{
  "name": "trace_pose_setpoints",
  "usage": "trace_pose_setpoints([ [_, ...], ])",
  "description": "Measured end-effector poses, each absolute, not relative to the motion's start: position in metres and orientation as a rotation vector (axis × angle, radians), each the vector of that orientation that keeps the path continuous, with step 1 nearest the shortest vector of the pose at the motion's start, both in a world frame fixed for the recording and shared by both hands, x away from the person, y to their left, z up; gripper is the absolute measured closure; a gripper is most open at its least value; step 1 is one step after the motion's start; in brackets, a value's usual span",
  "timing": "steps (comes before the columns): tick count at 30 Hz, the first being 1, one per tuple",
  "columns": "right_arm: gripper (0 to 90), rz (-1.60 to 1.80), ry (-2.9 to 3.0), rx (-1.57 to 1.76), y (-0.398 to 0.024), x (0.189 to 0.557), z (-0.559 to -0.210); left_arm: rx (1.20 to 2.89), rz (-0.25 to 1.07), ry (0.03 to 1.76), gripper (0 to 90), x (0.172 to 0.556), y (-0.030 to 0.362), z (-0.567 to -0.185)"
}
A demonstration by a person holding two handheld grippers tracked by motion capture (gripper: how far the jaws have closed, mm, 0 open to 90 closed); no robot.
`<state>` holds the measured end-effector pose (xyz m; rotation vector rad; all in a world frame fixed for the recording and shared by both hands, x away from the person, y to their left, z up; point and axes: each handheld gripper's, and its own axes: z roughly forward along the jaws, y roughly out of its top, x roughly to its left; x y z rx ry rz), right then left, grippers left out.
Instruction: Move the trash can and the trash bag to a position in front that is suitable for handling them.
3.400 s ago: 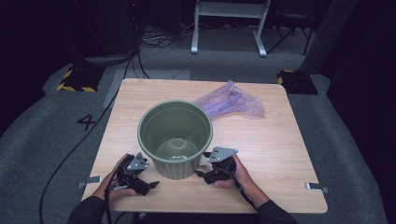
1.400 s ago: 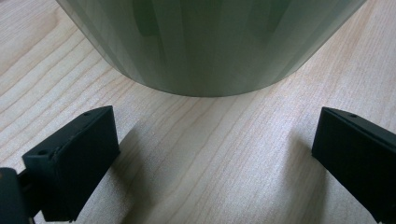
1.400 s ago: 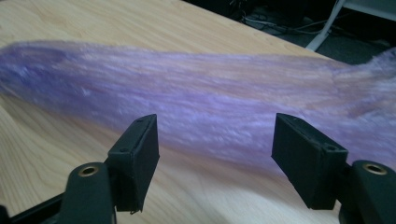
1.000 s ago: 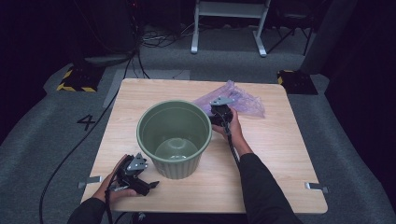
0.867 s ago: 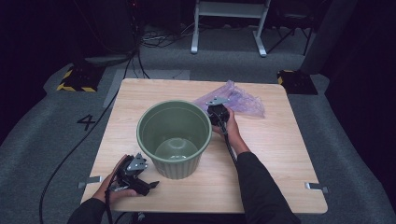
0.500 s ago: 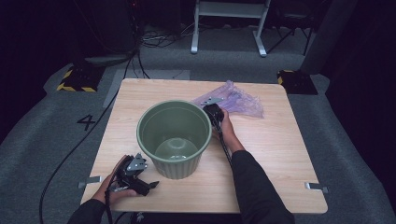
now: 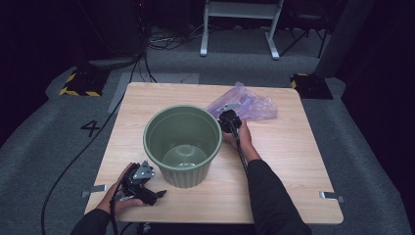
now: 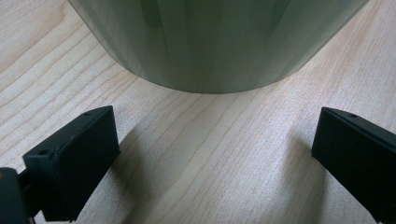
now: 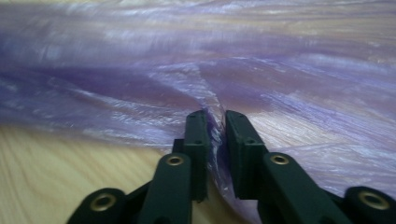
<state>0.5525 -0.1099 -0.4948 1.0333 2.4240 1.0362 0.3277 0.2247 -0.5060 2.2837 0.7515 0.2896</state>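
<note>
Roughly, left to right:
Left gripper [image 7: 147, 192]: rests at the near left of the table [image 7: 303, 161]; jaws spread wide with bare wood between them, holding nothing.
Bucket [image 7: 182, 144]: one, green, upright at the table's middle; in the left gripper view its ribbed wall [image 8: 215, 42] stands just ahead of the jaws, apart from both.
Right gripper [image 7: 228, 117]: just right of the bucket's far rim, at the near edge of the plastic bag.
Plastic bag [image 7: 247, 104]: one, thin purple film, lying flat at the far right of the table; in the right gripper view a raised fold of it [image 9: 215, 126] sits pinched between the nearly closed jaws.
Hard to make out: the bag's film is blurred up close; the bucket's rim is cut off in the left gripper view.
Count: two grippers, one bucket, one bag.
</note>
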Motion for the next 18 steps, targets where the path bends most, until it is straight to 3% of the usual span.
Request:
trace_pose_setpoints([
  [10, 81.8, 1.023, 2.373, 1.076, -0.171, 0.519, -0.496, 2.284, 0.289, 0.751, 0.4, 0.328, 0.225, -0.506],
  [18, 84.6, 0.992, 2.398, 1.009, -0.197, 0.489, -0.494, 2.287, 0.284, 0.741, 0.2, 0.329, 0.225, -0.506],
])
